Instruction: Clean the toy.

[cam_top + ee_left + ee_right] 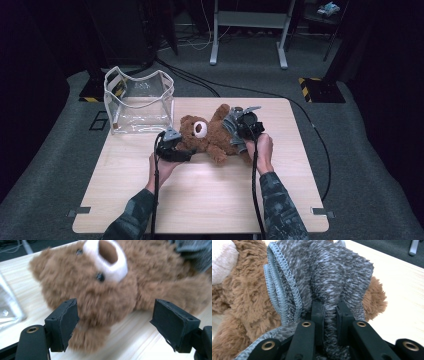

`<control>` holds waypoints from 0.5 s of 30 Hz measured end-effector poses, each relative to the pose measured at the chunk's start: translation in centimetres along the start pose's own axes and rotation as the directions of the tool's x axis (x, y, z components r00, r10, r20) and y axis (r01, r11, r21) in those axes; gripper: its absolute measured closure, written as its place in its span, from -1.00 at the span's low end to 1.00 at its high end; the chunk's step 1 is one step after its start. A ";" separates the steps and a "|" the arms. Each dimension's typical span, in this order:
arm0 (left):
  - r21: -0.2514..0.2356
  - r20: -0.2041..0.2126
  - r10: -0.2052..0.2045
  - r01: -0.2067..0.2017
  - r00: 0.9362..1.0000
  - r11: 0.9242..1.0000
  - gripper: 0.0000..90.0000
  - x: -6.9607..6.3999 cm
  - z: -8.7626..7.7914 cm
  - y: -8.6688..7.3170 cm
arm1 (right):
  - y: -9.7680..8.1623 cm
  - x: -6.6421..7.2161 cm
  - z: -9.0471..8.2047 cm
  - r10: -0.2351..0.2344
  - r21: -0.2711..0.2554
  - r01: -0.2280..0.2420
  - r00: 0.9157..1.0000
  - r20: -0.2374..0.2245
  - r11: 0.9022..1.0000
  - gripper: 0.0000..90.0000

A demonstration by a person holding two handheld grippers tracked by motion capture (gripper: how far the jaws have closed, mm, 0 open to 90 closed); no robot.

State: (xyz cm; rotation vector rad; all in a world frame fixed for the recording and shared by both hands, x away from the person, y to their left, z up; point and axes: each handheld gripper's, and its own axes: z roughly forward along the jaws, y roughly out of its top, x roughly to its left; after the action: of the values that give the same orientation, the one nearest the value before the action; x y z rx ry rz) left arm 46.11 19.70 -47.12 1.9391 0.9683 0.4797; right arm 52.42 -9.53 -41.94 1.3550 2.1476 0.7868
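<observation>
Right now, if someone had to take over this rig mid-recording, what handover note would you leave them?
Right gripper: jaws shut on the grey knitted garment, bunched over the teddy bear.
Left gripper: jaws open, astride the bear's head end, not pressing on it.
The bear lies on its back mid-table; the clear plastic bag stands open at the table's far left corner.
Done: garment gripped at the bear's body.
Left: probably steady the bear with the left gripper, then finish working the garment; whether it goes on or off, I cannot tell.
</observation>
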 end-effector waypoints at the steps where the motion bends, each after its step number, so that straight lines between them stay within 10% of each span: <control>1: 0.015 -0.005 -0.001 0.001 1.000 1.000 -0.55 0.2 -0.1 -0.5 | 0.0 -0.1 0.1 -0.004 -0.006 0.004 1.000 0.002 1.000 0.78; 6: 0.067 -0.057 -0.017 0.021 0.998 0.998 -0.44 1.0 0.6 -2.3 | -0.1 -0.1 0.0 0.018 -0.007 -0.018 1.000 0.001 1.000 0.77; 15: 0.163 -0.068 0.034 -0.022 0.997 0.986 0.31 0.9 2.4 -2.8 | -0.6 -0.1 -0.2 0.009 -0.027 -0.009 1.000 0.002 1.000 0.77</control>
State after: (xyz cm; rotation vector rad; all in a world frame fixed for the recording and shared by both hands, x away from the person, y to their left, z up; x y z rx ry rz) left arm 46.98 20.00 -50.80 2.0961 1.0548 0.5021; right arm 51.98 -9.84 -42.19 1.3519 2.1231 0.8143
